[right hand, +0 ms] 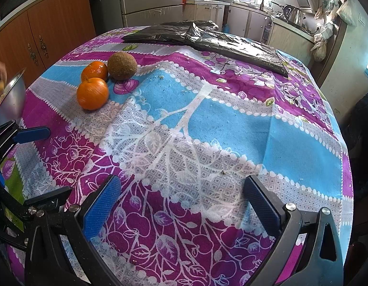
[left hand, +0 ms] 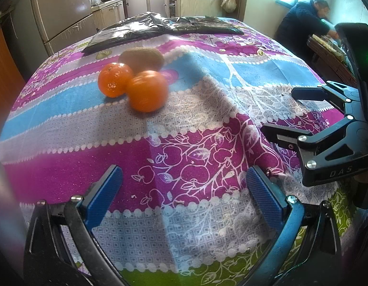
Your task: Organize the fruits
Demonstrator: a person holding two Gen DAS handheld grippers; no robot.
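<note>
A: We are seeing a metal bowl (right hand: 11,95) at the far left edge; next, two oranges (left hand: 115,79) (left hand: 147,90) are touching, a kiwi (left hand: 141,58) just behind them on the tablecloth (left hand: 207,124).

B: We are holding the left gripper (left hand: 184,197) spread wide, gripping nothing; the right gripper (right hand: 181,205) is gaping empty too.

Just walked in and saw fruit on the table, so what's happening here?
A person holds a two-finger tool in each hand above a patterned tablecloth. The left tool and right tool are both open and empty. Two oranges and a kiwi sit clustered together, untouched. A metal bowl shows at the left edge.
</note>
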